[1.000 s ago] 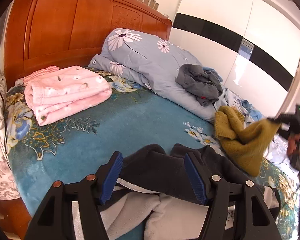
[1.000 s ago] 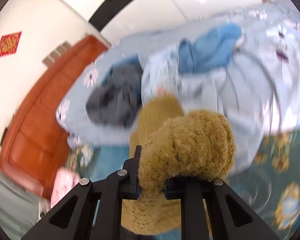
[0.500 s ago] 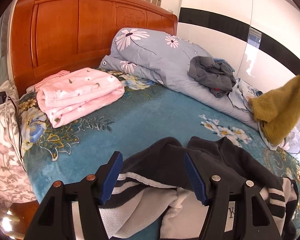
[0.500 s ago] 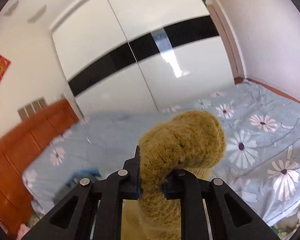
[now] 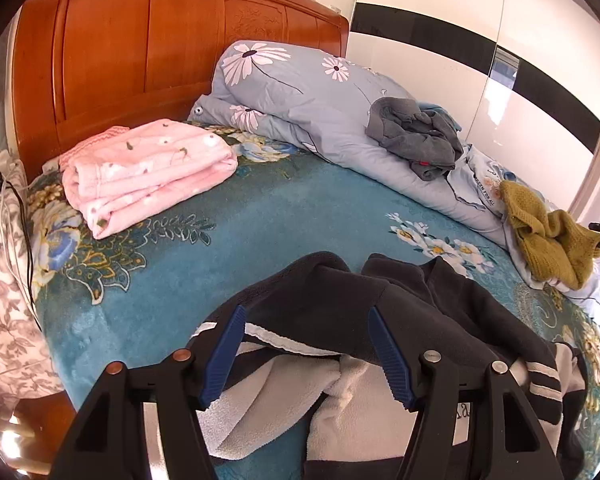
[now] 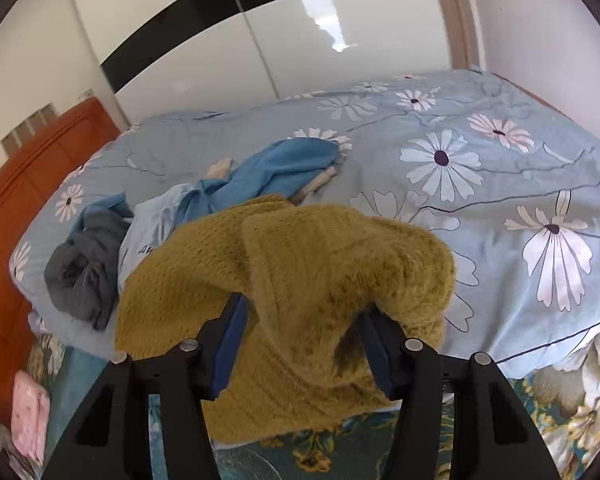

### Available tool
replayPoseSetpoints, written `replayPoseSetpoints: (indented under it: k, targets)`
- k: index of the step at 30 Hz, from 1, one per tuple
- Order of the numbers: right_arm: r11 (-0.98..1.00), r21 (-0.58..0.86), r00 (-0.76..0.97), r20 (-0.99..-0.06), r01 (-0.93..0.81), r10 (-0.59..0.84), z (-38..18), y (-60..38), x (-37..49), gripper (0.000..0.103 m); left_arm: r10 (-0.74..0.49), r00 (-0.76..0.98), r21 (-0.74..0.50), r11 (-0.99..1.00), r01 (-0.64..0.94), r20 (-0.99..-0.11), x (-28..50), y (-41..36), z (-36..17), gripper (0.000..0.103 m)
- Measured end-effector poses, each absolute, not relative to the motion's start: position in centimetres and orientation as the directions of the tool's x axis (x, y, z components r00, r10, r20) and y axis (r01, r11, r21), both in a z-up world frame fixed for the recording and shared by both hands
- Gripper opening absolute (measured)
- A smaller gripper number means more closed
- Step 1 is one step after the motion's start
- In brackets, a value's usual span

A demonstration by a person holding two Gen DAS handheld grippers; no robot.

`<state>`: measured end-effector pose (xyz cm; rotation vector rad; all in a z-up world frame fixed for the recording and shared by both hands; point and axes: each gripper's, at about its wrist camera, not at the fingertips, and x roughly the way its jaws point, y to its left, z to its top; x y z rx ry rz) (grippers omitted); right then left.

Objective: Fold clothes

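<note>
My left gripper (image 5: 306, 354) has its jaws spread wide over the dark fleecy jacket (image 5: 380, 308), which lies rumpled on the plush teal floral blanket (image 5: 260, 240), its white pile lining and striped cuff turned out; the blue ribbed pads (image 5: 224, 354) flank a fold, not pinching it. My right gripper (image 6: 300, 344) also stands apart, the mustard knit sweater (image 6: 284, 280), fuzzy and loosely heaped, draped over both fingers and resting on the smooth grey-blue daisy-print duvet (image 6: 500, 184). I count one folded pink flannel stack (image 5: 144, 168) by the glossy wooden headboard (image 5: 140, 52), one crumpled grey garment (image 5: 416, 140), one blue cloth (image 6: 276, 172).
</note>
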<state>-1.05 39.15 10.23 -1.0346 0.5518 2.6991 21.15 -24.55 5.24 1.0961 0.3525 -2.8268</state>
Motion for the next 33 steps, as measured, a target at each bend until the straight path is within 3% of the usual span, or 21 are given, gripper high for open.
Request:
replayPoseSetpoints:
  k: [4, 7, 10, 13, 17, 22, 23, 24, 25, 27, 28, 29, 33]
  targets:
    - [-0.942, 0.202, -0.720, -0.691, -0.269, 0.057, 10.9, 35.9, 4.3, 0.060, 0.030, -0.728, -0.192, -0.971, 0.141, -0.685, 20.3, -25.9, 5.3, 0.068]
    - [-0.959, 0.262, -0.703, -0.702, -0.105, -0.115, 10.3, 30.4, 7.1, 0.060, 0.064, -0.727, -0.211, -0.971, 0.113, -0.683, 18.4, -27.1, 5.5, 0.072]
    - [-0.908, 0.390, -0.589, -0.703, 0.150, -0.399, 8.2, 21.2, 8.5, 0.060, 0.104, -0.706, -0.225, -0.971, 0.080, -0.700, 15.9, -27.9, 4.9, 0.073]
    - [-0.856, 0.416, -0.450, -0.729, 0.307, -0.515, 5.8, 11.7, 7.7, 0.060, 0.169, -0.667, -0.279, -0.959, 0.060, -0.726, 13.9, -28.6, 3.5, 0.073]
    - [-0.845, 0.424, -0.307, -0.798, 0.326, -0.519, 1.2, 4.0, 5.0, 0.060, 0.231, -0.635, -0.331, -0.943, 0.041, -0.737, 12.9, -29.1, 2.1, 0.073]
    - [-0.902, 0.352, -0.222, -0.886, 0.249, -0.407, -3.2, 1.2, 3.1, 0.058, 0.271, -0.608, -0.346, -0.938, 0.007, -0.746, 13.0, -29.2, 0.5, 0.073]
    - [-0.910, 0.341, -0.219, -0.894, 0.234, -0.391, -3.6, 1.3, 3.0, 0.054, 0.277, -0.604, -0.347, -0.938, -0.001, -0.747, 13.0, -29.2, 0.1, 0.072]
    - [-0.918, 0.331, -0.220, -0.900, 0.218, -0.377, -3.9, 1.4, 3.0, 0.035, 0.284, -0.599, -0.348, -0.937, -0.009, -0.749, 12.9, -29.1, -0.2, 0.071]
    - [-0.923, 0.326, -0.218, -0.904, 0.205, -0.368, -4.1, 1.7, 3.0, 0.010, 0.290, -0.594, -0.349, -0.937, -0.017, -0.750, 12.9, -29.1, -0.5, 0.069]
    - [-0.925, 0.322, -0.223, -0.904, 0.202, -0.364, -3.9, 2.2, 3.3, 0.007, 0.302, -0.587, -0.352, -0.935, -0.031, -0.751, 12.8, -28.9, -1.1, 0.043]
    - [-0.927, 0.313, -0.237, -0.903, 0.205, -0.357, -3.5, 2.4, 3.4, 0.006, 0.308, -0.584, -0.355, -0.934, -0.035, -0.751, 12.6, -28.8, -1.3, 0.021]
    - [-0.930, 0.302, -0.254, -0.902, 0.210, -0.350, -3.0, 2.7, 3.5, 0.006, 0.312, -0.586, -0.357, -0.933, -0.041, -0.748, 12.5, -28.7, -1.3, 0.011]
    - [-0.941, 0.275, -0.405, -0.851, 0.199, -0.334, 1.2, 5.4, 2.8, 0.006, 0.284, -0.639, -0.315, -0.947, -0.067, -0.715, 11.7, -28.1, 0.8, 0.009]
